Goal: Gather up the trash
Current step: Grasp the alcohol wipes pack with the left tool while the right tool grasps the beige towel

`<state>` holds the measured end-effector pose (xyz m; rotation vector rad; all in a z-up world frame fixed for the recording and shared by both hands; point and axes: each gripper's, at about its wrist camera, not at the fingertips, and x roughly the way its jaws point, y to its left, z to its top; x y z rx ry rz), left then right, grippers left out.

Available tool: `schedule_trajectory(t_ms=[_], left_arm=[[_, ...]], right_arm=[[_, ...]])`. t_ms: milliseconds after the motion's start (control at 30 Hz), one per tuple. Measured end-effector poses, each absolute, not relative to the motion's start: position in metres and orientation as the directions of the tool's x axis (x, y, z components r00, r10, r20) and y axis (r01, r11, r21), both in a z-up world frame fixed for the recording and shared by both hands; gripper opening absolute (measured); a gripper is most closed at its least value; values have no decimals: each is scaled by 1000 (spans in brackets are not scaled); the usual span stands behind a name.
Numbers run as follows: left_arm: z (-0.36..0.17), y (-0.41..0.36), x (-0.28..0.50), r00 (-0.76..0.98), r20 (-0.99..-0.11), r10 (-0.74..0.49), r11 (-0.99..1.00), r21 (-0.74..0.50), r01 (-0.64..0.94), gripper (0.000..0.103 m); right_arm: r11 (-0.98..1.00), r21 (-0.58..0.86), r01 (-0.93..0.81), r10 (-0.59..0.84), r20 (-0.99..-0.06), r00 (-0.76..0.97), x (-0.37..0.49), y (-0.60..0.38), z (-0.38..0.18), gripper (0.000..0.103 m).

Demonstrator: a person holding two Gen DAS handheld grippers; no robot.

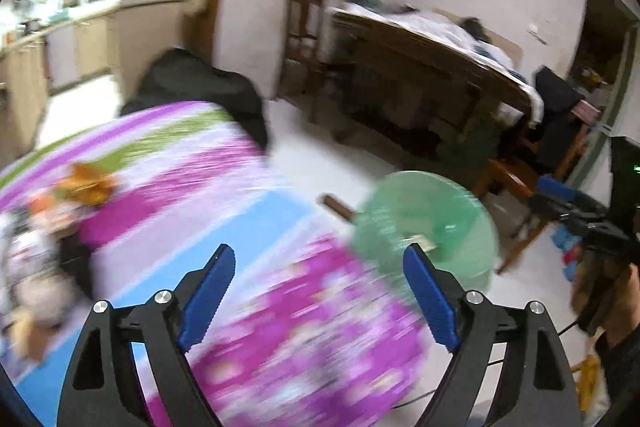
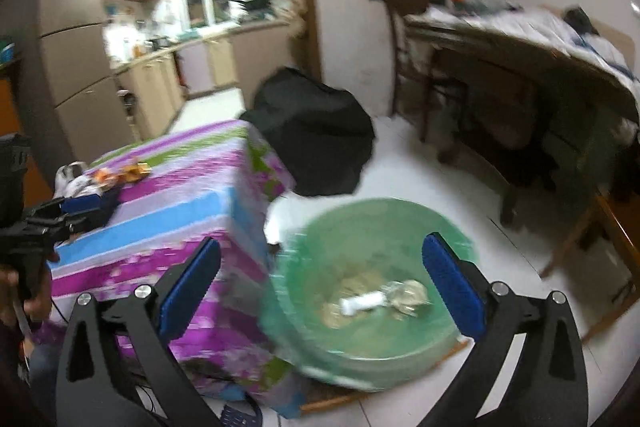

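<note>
Wrappers (image 2: 120, 174), orange and crumpled, lie near the far left edge of a table (image 2: 192, 203) under a striped purple, blue and green cloth; any print on them is too blurred to read. Over the cloth the left gripper (image 1: 318, 291) stands spread with nothing between its blue pads. Right of the table's corner, a green basket (image 2: 360, 347) on the floor holds a white tube (image 2: 364, 303) and scraps. Above it the right gripper (image 2: 320, 285) gapes wide, also empty.
</note>
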<state>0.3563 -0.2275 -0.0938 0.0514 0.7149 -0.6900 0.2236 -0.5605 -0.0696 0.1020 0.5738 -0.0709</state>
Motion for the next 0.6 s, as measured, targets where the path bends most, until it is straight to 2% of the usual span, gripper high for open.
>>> schedule_trajectory(t_ms=[67,200,300,367,600], left_arm=[[-93,-164,357,606,-614,-505,836,-177,519,88],[-85,-37,375,715,-594,-368,930,-249,272,90],[-81,25,393,767,-583,-269,952,-284,118,94],[-85,55,411,768,-606,-205,958,-287,29,96],[-111,48,456,684,-706,-184,979,-194,64,97]], right_arm=[[996,68,50,-6,-531,848,220,-537,-71,97],[996,79,-38,74,-529,845,225,-490,-85,97],[991,105,-88,131,-551,824,235,-461,-94,97],[987,111,-112,155,-560,814,239,-442,-99,97],[979,112,-172,205,-589,782,252,-397,-109,97]])
